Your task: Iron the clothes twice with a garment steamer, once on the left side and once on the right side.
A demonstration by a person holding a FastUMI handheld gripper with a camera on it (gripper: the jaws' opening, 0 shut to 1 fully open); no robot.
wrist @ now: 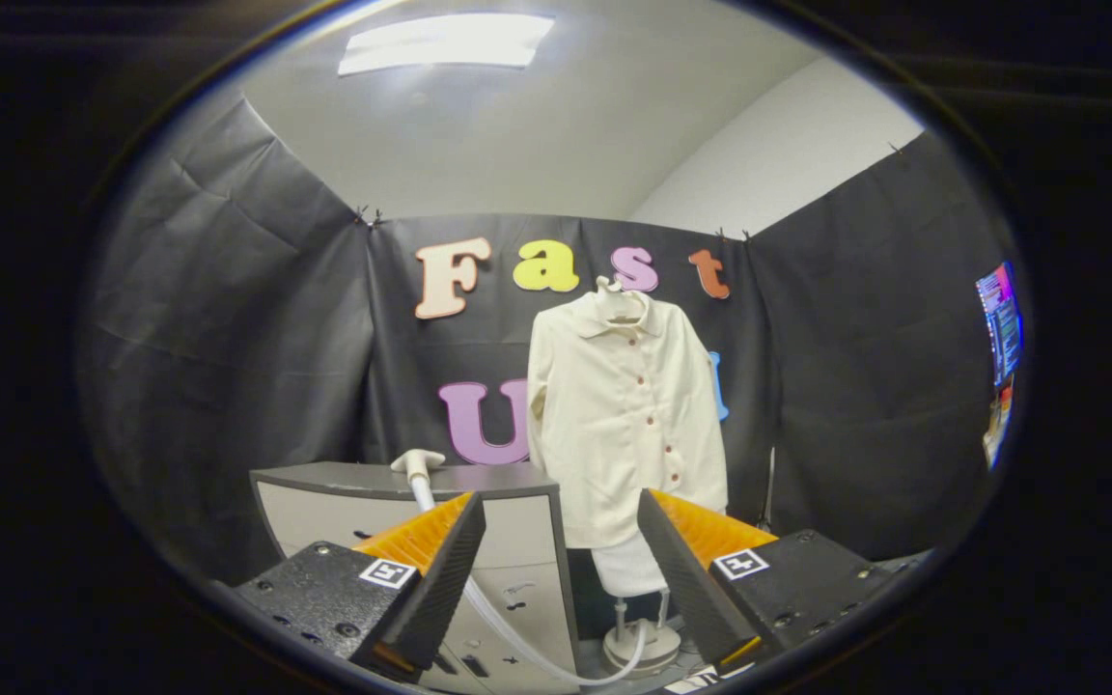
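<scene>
A cream button-up shirt (619, 415) hangs on a hanger on a white stand (641, 637), well beyond my fingers and slightly right of the gap. The white steamer head (417, 462) rests on top of a grey drawer cabinet (402, 483) to the shirt's left. Its white hose (517, 647) runs down the cabinet front and curves toward the stand's base. My gripper (561, 550) is open, its fingers wide apart with nothing between them, still a good distance short of the cabinet and the steamer head.
The grey cabinet with drawers (517, 579) stands ahead of the left finger. A lit screen (1000, 328) hangs at the far right wall. Black cloth walls close the booth on three sides.
</scene>
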